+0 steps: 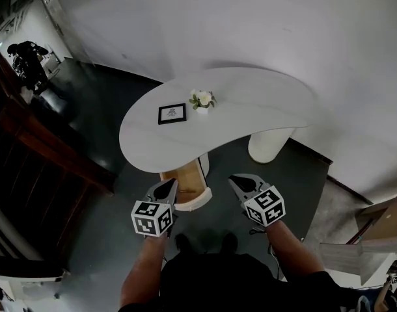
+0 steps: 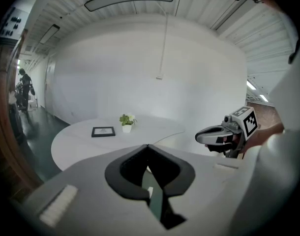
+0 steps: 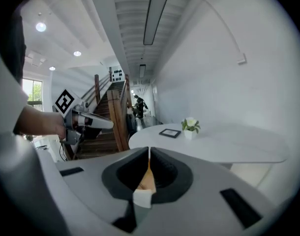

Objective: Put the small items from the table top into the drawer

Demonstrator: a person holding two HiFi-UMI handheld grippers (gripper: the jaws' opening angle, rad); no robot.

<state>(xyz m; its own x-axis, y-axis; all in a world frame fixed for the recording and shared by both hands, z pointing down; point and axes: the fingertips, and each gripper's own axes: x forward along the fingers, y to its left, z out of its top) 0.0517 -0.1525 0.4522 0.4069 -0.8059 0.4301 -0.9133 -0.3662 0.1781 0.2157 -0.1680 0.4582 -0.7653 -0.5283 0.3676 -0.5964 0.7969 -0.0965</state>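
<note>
Two small items sit on the table (image 1: pixel 263 103): a frame (image 1: pixel 172 113) near its middle and a flower pot (image 1: pixel 202 100) just beside the frame, toward the wall. The drawer (image 1: pixel 185 186) is pulled out from under the table's near edge, and its wooden inside looks empty. Both grippers hang in front of the table, well short of either item. The left gripper (image 1: pixel 164 190) is above the drawer's front corner and the right gripper (image 1: pixel 243 184) is off to the drawer's other side. Each has its jaws pressed together at the tips with nothing between them.

The likely troubles:
- **Shut jaws:** reaching in like this would push an item across the table rather than take it.
- **Frame:** it seems to lie flat, so jaws may skid on it and slide it toward the table's edge.
- **Pot:** it looks top-heavy, so a high or off-centre pinch could tip it.
- **Drawer:** it juts out low, and a gripper could knock it.
</note>
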